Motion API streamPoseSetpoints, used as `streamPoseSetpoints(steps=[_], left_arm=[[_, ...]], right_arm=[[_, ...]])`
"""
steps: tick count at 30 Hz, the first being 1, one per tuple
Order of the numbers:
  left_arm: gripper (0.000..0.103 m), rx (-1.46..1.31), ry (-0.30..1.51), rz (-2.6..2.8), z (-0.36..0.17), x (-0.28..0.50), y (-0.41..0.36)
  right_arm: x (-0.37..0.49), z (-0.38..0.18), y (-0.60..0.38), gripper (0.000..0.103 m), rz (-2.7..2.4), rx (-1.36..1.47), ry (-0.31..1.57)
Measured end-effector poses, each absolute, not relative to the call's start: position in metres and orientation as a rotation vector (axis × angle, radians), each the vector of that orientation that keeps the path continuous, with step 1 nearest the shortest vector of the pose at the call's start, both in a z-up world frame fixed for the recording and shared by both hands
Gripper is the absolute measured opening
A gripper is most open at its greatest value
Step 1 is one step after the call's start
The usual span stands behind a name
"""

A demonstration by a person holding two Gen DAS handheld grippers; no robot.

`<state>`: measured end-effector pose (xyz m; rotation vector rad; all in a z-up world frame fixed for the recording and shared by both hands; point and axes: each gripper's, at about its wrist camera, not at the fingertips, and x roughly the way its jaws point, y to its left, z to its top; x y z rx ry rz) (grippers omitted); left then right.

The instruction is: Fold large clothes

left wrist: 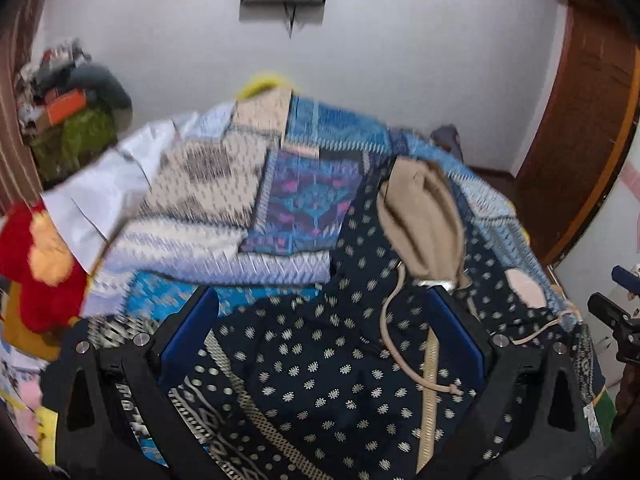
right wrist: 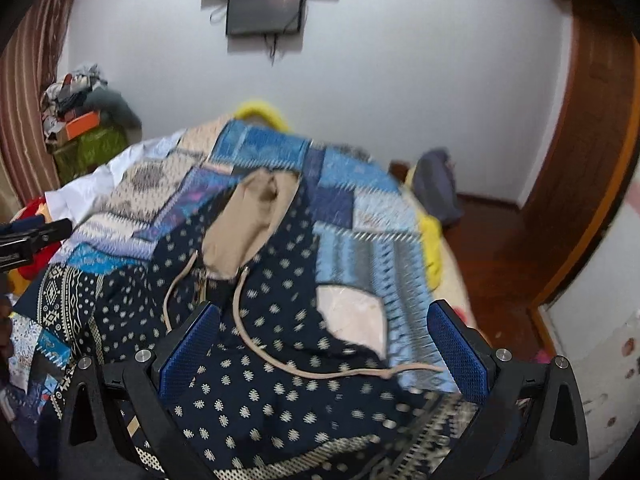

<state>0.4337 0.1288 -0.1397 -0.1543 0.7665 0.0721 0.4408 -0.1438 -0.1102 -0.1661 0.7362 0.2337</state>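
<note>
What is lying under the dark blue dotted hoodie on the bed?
Under the dark dotted hoodie lies a blue patchwork quilt, visible beside and beyond it. Whatever lies directly beneath the hoodie is covered.

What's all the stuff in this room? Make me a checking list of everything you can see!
Surface: a bed covered by a blue patchwork quilt, rumpled.
Job's things: a dark navy hooded garment with pale dots lies spread on the quilt; its beige-lined hood is open, its drawstrings loose.
Clutter: a red and yellow soft toy, a white cloth, a heap of clothes and boxes in the corner, a grey bundle on the floor.
Grippers: left gripper and right gripper both open above the garment, holding nothing.
Cables: a wire hanging below the wall screen.
Surroundings: white wall, striped curtain, wooden door frame.
</note>
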Motion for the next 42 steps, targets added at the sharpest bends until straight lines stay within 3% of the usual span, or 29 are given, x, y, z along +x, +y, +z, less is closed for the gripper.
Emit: streamPoseSetpoints(steps=[8, 19, 25, 30, 33, 36, 37, 39, 40, 42], left_arm=[[0.103, -0.066, 0.943, 0.129, -0.214, 0.452, 0.151], [0.103, -0.392, 0.963, 0.339, -0.237, 0.334, 0.285], [0.101, -0.686, 0.921, 0.312, -0.253, 0.299, 0.321], [0.101, -0.758, 0.858, 0.335, -0.256, 0.310, 0.341], [0.085, -0.767, 0.842, 0.414, -0.255, 0.321, 0.352], [0.050, -0.659, 0.873, 0.533, -0.251, 0.333, 0.357], [0.033, -0.588, 0.901, 0.593, -0.250, 0.337, 0.356], [0.024, -0.495, 0.920, 0.624, -0.245, 0.346, 0.352], [0.010, -0.449, 0.920, 0.638, -0.238, 0.349, 0.348], [0.006, -0.406, 0.904, 0.614, -0.225, 0.353, 0.340]], right_arm=[[0.487, -0.179, -0.106, 0.103, 0.357, -0.128, 0.937], [0.509, -0.268, -0.056, 0.103, 0.416, -0.235, 1.193], [0.502, -0.275, -0.046, 0.103, 0.400, -0.311, 1.168], [0.506, -0.271, -0.051, 0.103, 0.399, -0.294, 1.189], [0.504, -0.271, -0.051, 0.103, 0.395, -0.300, 1.192], [0.499, -0.268, -0.053, 0.103, 0.402, -0.277, 1.200], [0.497, -0.267, -0.055, 0.103, 0.404, -0.265, 1.202], [0.492, -0.262, -0.059, 0.103, 0.418, -0.238, 1.206], [0.490, -0.259, -0.061, 0.103, 0.425, -0.226, 1.208], [0.486, -0.252, -0.065, 0.103, 0.438, -0.200, 1.207]])
